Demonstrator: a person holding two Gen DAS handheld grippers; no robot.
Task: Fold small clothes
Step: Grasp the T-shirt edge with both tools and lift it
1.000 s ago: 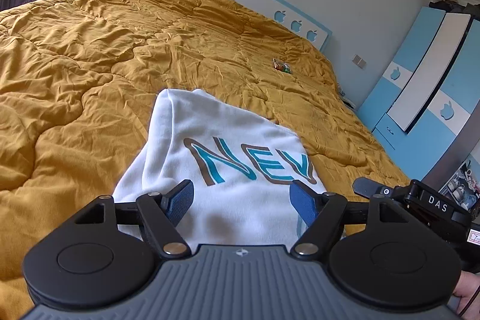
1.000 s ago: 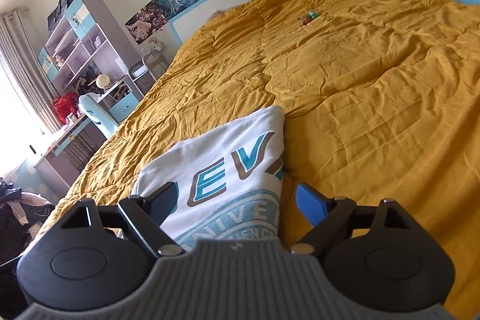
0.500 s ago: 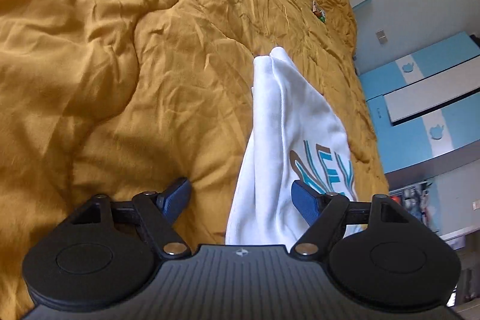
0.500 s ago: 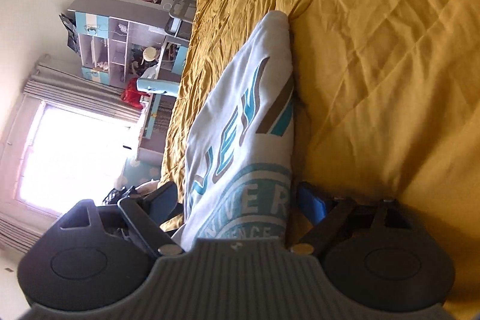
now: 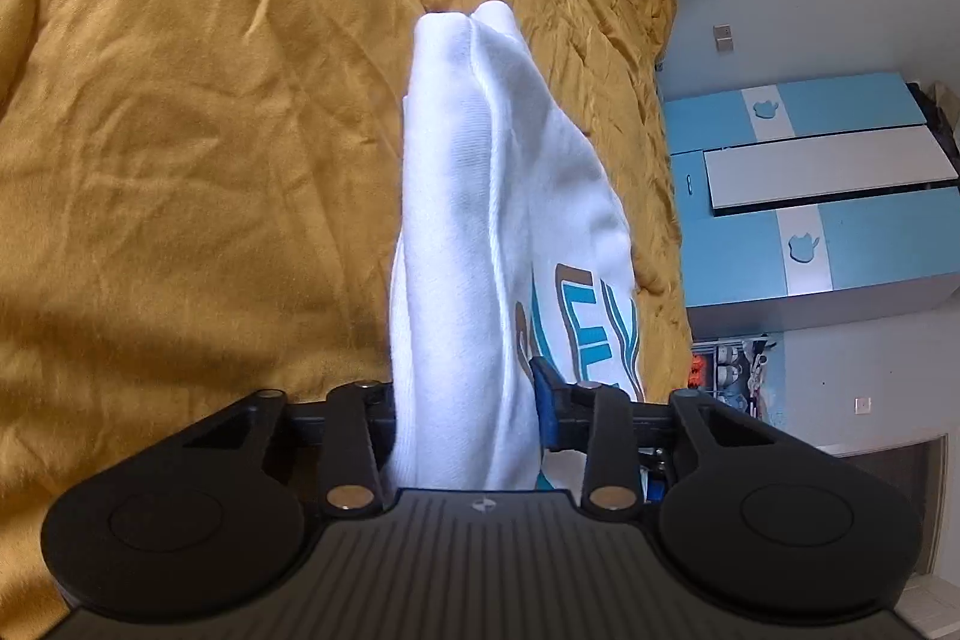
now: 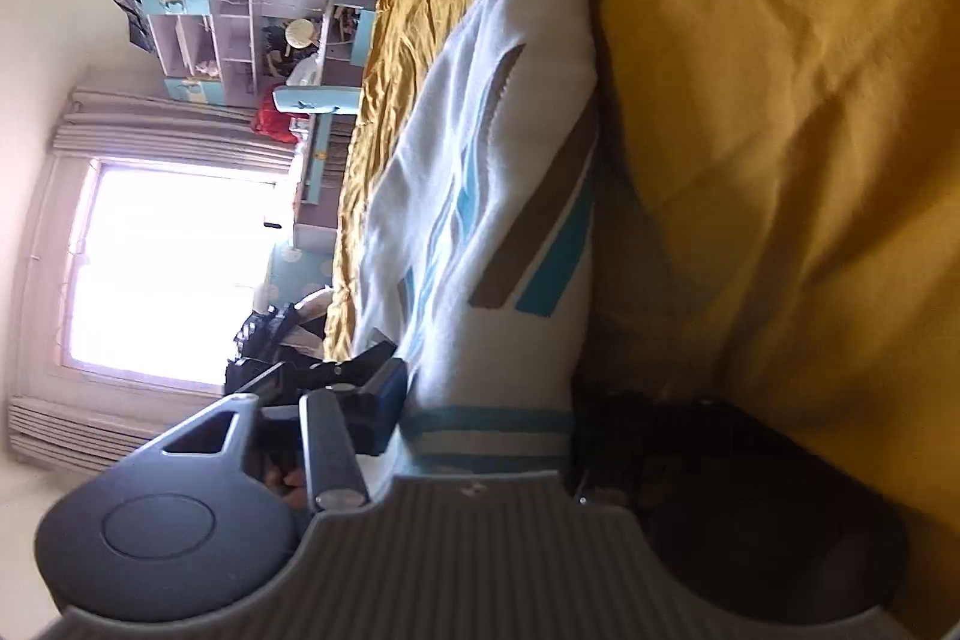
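Now both grippers pinch the white shirt (image 5: pixel 480 220) at its near edge: left gripper (image 5: pixel 465 400) and right gripper (image 6: pixel 486 400) each clamp folded cloth. Wide yellow quilt (image 5: pixel 180 130) lies bare on either side.

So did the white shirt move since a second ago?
Yes. The white shirt lay flat on the yellow bedspread; now both grippers, left and right, pinch its near edge, lifting it off the bedspread.

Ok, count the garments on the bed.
1: a white sweatshirt on the mustard quilt, clamped by the left gripper and right gripper. Others may be out of view.
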